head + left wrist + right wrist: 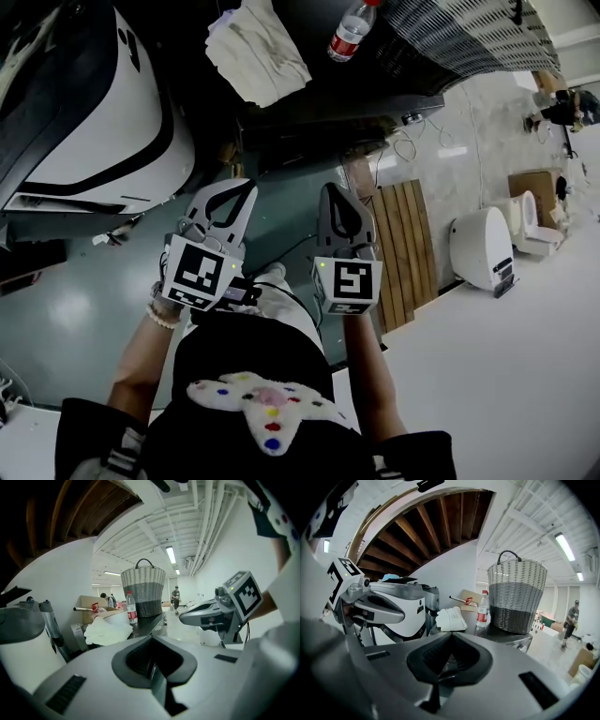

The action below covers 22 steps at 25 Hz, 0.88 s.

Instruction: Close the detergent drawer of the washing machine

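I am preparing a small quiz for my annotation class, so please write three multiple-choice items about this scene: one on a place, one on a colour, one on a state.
1. The water bottle stands:
A. on the floor
B. on the dark counter, between the white cloth and the woven basket
C. inside the basket

2. The bottle's label is:
A. blue
B. green
C. red

3. The jaws of the left hand-held gripper and the right hand-held gripper are:
A. both shut, holding nothing
B. both wide open
C. both shut on the cloth

Answers:
1 B: the right gripper view shows it upright there.
2 C: a red band shows on it in every view.
3 A: each gripper view shows its jaws together with nothing between them.
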Each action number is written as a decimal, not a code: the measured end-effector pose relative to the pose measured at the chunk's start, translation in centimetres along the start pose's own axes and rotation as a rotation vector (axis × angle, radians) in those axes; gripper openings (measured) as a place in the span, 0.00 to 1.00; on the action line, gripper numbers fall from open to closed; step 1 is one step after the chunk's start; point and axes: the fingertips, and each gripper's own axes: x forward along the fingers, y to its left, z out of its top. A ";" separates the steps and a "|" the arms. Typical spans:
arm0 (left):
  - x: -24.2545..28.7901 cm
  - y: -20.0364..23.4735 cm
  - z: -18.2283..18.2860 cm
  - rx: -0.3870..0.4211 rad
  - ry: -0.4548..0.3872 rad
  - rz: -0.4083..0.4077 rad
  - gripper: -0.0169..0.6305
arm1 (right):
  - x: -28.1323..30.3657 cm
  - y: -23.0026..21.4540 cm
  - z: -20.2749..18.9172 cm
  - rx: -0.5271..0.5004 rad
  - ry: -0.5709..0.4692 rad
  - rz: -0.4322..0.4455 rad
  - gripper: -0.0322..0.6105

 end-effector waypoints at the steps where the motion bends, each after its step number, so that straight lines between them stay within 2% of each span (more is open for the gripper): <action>1: -0.3 -0.1 0.5 0.001 -0.011 0.004 0.05 | -0.3 0.4 0.5 -0.004 -0.008 0.016 0.05; 6: -1.8 -0.5 2.2 -0.015 -0.042 0.018 0.05 | -2.1 1.6 2.3 -0.011 -0.031 0.058 0.05; 11: -2.5 -0.8 2.0 0.017 -0.023 0.019 0.05 | -3.1 2.2 2.6 -0.003 -0.047 0.074 0.05; 16: -2.9 -0.5 1.5 -0.004 -0.008 0.026 0.05 | -3.5 3.4 2.1 0.010 -0.030 0.106 0.05; 22: -3.2 -0.3 1.6 -0.004 -0.005 0.034 0.05 | -3.6 2.8 1.1 0.049 -0.028 0.064 0.05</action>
